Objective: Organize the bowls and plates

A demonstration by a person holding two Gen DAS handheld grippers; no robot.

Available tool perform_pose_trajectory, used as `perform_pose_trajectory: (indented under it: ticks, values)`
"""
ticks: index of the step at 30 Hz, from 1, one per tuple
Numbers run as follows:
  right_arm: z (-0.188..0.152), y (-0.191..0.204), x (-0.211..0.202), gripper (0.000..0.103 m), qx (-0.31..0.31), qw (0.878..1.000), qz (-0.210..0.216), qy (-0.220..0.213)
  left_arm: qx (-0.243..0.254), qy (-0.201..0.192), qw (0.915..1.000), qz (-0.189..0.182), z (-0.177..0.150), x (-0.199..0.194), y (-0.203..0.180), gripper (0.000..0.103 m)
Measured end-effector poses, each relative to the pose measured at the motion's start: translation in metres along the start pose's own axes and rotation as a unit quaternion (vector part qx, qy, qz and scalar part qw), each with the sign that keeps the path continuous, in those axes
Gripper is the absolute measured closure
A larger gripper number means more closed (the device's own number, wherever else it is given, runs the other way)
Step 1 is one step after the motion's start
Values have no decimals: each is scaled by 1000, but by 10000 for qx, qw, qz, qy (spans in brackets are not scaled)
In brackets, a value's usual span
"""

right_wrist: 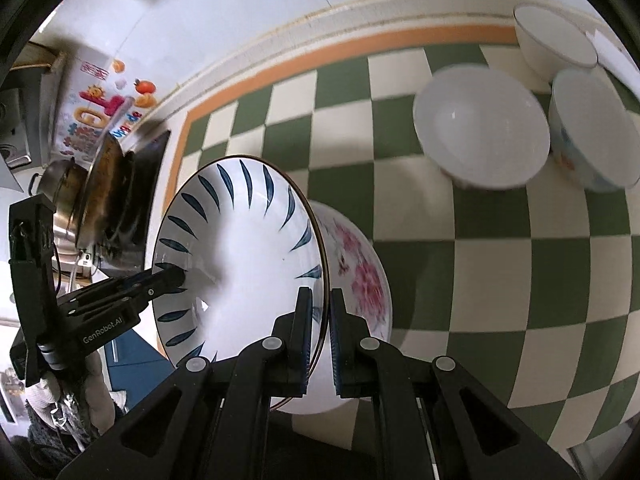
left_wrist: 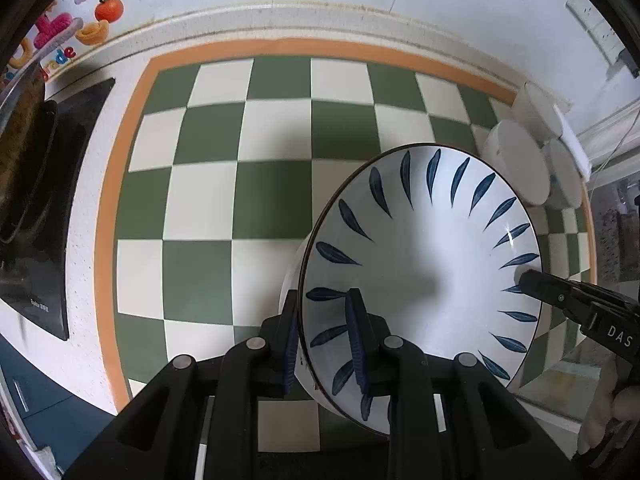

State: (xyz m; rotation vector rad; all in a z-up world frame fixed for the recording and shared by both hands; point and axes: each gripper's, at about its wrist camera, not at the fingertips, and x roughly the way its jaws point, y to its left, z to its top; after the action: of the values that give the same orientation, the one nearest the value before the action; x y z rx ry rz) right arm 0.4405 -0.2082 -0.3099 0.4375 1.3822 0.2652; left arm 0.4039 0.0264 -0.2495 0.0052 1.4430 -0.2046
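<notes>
Bowl: a blue-leaf bowl (left_wrist: 424, 264) is held above the checked mat (left_wrist: 240, 200), tilted on edge, its inside facing the left-wrist camera.
Left gripper: the left gripper (left_wrist: 326, 344) is clamped on the bowl's near rim, one finger inside, one outside.
Right gripper: the right gripper (right_wrist: 318, 332) pinches the opposite rim the same way; its jaws stand close with the thin wall between them.
Under it: a pink-flowered bowl (right_wrist: 360, 276) sits just behind and below the blue one; whether they touch I cannot tell.
Others: three more bowls (right_wrist: 480, 128) stand at the mat's far right corner, close together.
Handling: glazed ceramic, so likely stiff, fairly heavy, slick and chip-prone; a rim pinch may slip if the bowl tips further.
Best hold: opposite rim points, as now, with both fingers well down the wall.
Risk: knocking rim against the flowered bowl when lowering.
Side: a pot (right_wrist: 72, 196) stands left, well apart.
</notes>
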Motion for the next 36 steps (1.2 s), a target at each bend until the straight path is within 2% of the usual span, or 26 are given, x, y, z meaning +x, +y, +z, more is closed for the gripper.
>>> perform_pose_trajectory:
  ticks: [6,18,36]
  values:
    - [-8,-14,28,93,79,9997,-89,193,-78,251,9996,73,-6,24,0,83]
    - [-11,-21,58,93,99,9988,-118,467,-68,421,9988,235,-10,45,-2,82]
    - [-3,-20,73,90,17,9976,-345,605,-171,522,9976,426,-9,60,-19,81]
